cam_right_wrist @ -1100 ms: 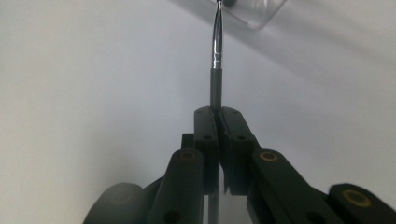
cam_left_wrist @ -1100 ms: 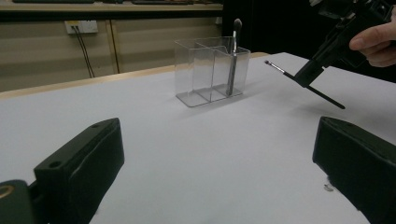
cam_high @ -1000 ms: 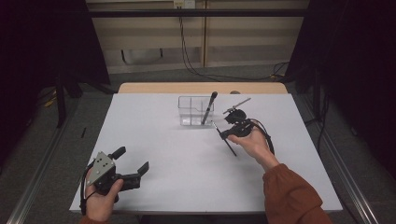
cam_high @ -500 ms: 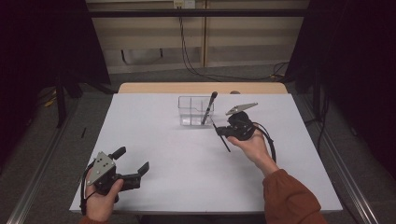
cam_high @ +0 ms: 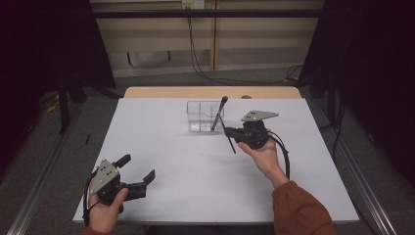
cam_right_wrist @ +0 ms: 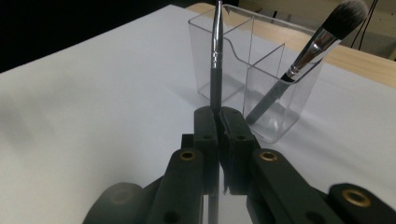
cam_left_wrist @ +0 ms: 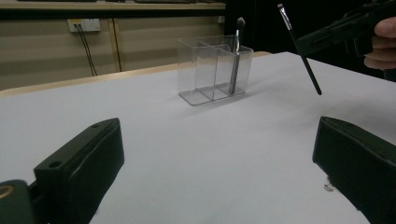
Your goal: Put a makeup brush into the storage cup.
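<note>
A clear plastic organizer (cam_high: 201, 119) with several compartments stands at the table's far middle. A large fluffy makeup brush (cam_high: 219, 113) leans in its right compartment, bristles up. Just right of it my right gripper (cam_high: 231, 134) is shut on a thin dark brush (cam_high: 230, 142), held above the table. In the right gripper view the jaws (cam_right_wrist: 217, 122) pinch the thin brush (cam_right_wrist: 215, 60) by its handle, its tip up in front of the organizer (cam_right_wrist: 273, 109) and the large brush (cam_right_wrist: 308, 51). My left gripper (cam_high: 138, 168) rests open at the near left, nothing between its jaws.
The table (cam_high: 161, 142) is covered in white, with a wooden edge (cam_high: 210, 92) at the back. Dark floor, metal rails and cables surround it. The left gripper view looks across the bare white surface to the organizer (cam_left_wrist: 215, 70) and the held thin brush (cam_left_wrist: 301, 51).
The right gripper has turned a little at the wrist, its grey plate now lying flatter, with the thin brush still in its jaws. The left gripper has stayed put.
</note>
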Demonstrator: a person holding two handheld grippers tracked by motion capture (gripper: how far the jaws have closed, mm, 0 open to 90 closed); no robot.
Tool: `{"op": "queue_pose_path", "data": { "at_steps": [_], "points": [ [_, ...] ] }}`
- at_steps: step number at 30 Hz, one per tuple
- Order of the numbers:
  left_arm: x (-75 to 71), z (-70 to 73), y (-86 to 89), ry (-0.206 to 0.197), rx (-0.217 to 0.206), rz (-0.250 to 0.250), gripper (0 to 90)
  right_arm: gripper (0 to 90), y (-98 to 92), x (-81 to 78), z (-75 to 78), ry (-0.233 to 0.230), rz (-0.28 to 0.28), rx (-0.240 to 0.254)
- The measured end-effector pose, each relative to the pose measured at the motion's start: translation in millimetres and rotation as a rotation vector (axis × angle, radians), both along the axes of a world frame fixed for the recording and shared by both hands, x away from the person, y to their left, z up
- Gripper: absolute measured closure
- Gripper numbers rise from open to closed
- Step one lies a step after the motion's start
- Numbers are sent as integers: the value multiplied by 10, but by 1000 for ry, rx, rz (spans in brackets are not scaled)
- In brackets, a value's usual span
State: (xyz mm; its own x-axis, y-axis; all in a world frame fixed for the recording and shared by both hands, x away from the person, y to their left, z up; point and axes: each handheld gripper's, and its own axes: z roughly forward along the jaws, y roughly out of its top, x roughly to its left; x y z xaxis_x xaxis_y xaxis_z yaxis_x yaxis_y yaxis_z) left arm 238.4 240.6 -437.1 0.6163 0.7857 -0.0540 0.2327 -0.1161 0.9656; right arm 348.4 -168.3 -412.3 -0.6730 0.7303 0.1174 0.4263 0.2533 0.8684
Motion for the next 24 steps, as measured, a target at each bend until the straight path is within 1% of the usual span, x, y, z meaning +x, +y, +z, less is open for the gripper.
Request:
{"op": "queue_pose_path", "data": {
  "at_steps": [2, 7, 10, 11, 13, 18, 21, 24],
  "points": [
    [0, -1, -2, 1, 0, 3, 21, 864, -16, -7, 5, -5, 0, 26],
    [-2, 3, 1, -5, -1, -1, 21, 864, -27, -26, 25, -32, -1, 61],
    [-3, 4, 4, -6, 1, 3, 22, 864, -30, -36, 50, -58, -3, 96],
    [-3, 4, 3, -6, 1, 3, 21, 864, -31, -38, 56, -60, -2, 107],
    [-3, 2, 2, -4, 1, 2, 21, 864, -22, -55, 78, -78, -10, 122],
    [-6, 4, -6, -8, 3, 1, 21, 864, -7, -50, 109, -92, -2, 130],
    [-7, 4, -1, -7, 3, 2, 22, 864, -22, -35, 114, -82, 3, 138],
    [-6, 5, -2, -8, 2, 2, 22, 864, -45, -19, 121, -78, -6, 146]
  ]
}}
